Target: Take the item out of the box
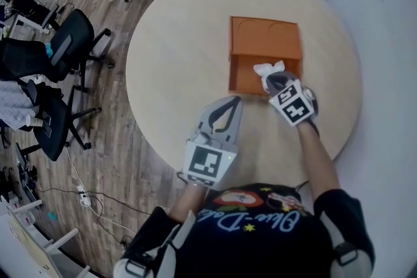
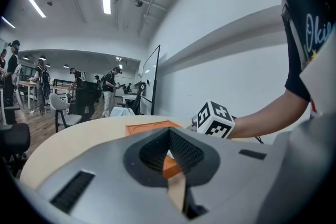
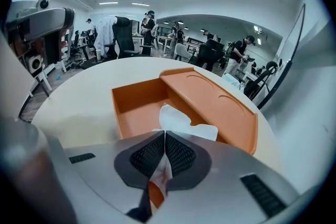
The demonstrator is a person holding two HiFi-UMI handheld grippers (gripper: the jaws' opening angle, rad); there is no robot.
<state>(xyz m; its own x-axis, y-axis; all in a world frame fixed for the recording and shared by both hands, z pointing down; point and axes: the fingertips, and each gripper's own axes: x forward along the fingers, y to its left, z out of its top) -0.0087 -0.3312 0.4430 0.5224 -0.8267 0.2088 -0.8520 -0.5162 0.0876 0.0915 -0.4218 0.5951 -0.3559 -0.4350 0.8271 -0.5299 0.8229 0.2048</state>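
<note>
Step in hand: the grasp; the lift-out is not yet showing.
Right gripper [image 1: 276,82]: its jaws are closing almost fully, pinching the near edge of the white item [image 3: 181,122] between the pads.
White item: it is lying, soft and crumpled like tissue or cloth, in the open near compartment of the orange box [image 1: 264,41], toward its right side.
Orange box: it is sitting on the right half of the round worktop [image 1: 182,42].
Left gripper [image 1: 230,101]: it is hovering near the box's left corner with jaws together, holding nothing.
Next move: probably raising the right gripper straight up while keeping the pinch, so the item is clearing the box wall.
</note>
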